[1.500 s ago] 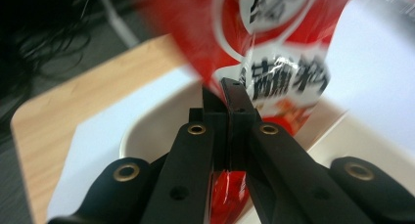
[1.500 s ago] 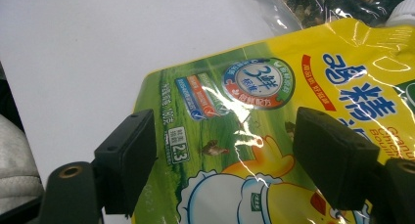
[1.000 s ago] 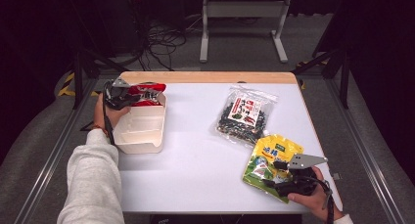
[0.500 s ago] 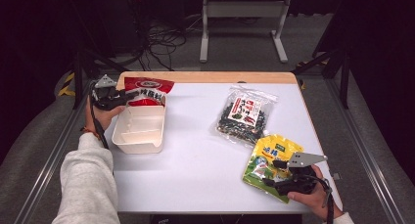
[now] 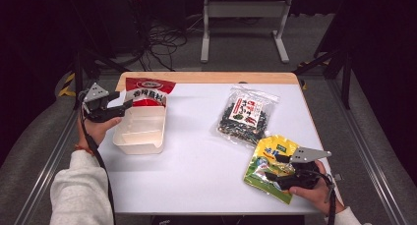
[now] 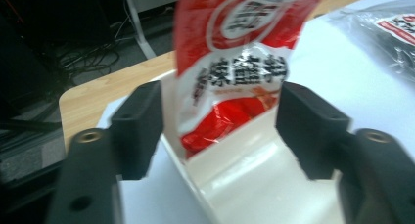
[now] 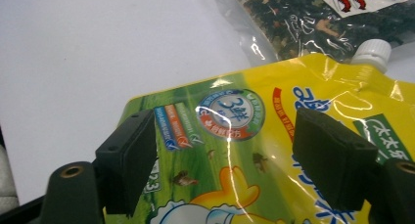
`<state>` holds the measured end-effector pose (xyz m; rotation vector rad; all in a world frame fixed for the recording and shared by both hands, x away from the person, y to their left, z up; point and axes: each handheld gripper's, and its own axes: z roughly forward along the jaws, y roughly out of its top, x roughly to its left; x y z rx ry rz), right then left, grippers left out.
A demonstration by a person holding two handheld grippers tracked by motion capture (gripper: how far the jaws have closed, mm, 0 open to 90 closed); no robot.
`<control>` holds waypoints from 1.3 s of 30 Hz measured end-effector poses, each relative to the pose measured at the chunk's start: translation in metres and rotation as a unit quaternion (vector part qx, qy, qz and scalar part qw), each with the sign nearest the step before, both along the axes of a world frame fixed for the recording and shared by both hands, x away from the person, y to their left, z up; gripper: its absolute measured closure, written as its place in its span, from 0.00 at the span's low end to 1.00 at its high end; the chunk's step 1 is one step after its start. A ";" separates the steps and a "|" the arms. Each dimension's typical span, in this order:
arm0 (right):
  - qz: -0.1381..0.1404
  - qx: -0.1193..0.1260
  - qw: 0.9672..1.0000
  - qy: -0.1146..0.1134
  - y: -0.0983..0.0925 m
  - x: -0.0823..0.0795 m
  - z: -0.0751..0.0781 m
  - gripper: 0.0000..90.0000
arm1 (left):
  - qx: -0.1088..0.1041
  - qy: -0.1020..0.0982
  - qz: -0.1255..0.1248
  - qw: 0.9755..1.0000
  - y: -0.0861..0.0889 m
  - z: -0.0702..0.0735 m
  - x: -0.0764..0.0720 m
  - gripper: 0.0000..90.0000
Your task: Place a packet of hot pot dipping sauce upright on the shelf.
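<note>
Three snack pouches — red pouch [image 5: 143, 91], dark seaweed pouch [image 5: 244, 116], yellow-green pouch [image 5: 271, 163] — one white container [image 5: 140, 131], two hand-held grippers.

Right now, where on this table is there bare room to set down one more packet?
The widest free patch is the white table top between the white tray and the clear dark bag, running to the near edge. The far middle, beyond the tray, is bare too. The right near corner is crowded by the yellow pouch and the right gripper.

I see a white table [image 5: 196, 156] with a wooden far edge. On it lie a white tray [image 5: 140, 131] at left, a clear dark-filled bag [image 5: 246, 114], and near me a yellow-green spout pouch [image 5: 268, 158].
</note>
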<state>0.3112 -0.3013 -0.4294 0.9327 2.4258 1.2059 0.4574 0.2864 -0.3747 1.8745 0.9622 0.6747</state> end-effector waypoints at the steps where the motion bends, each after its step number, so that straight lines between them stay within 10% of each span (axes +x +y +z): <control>1: 0.000 0.000 1.000 -0.003 -0.001 0.002 0.000 0.27 | -0.001 -0.004 -0.005 1.000 -0.002 0.001 -0.004 0.35; 19: -0.019 -0.010 1.000 -0.018 -0.005 0.012 0.002 0.28 | 0.020 -0.015 -0.077 0.997 -0.041 -0.010 -0.111 0.22; 39: -0.019 -0.017 0.999 -0.023 0.003 0.019 0.000 0.28 | 0.023 -0.002 -0.161 0.987 -0.084 -0.033 -0.163 0.21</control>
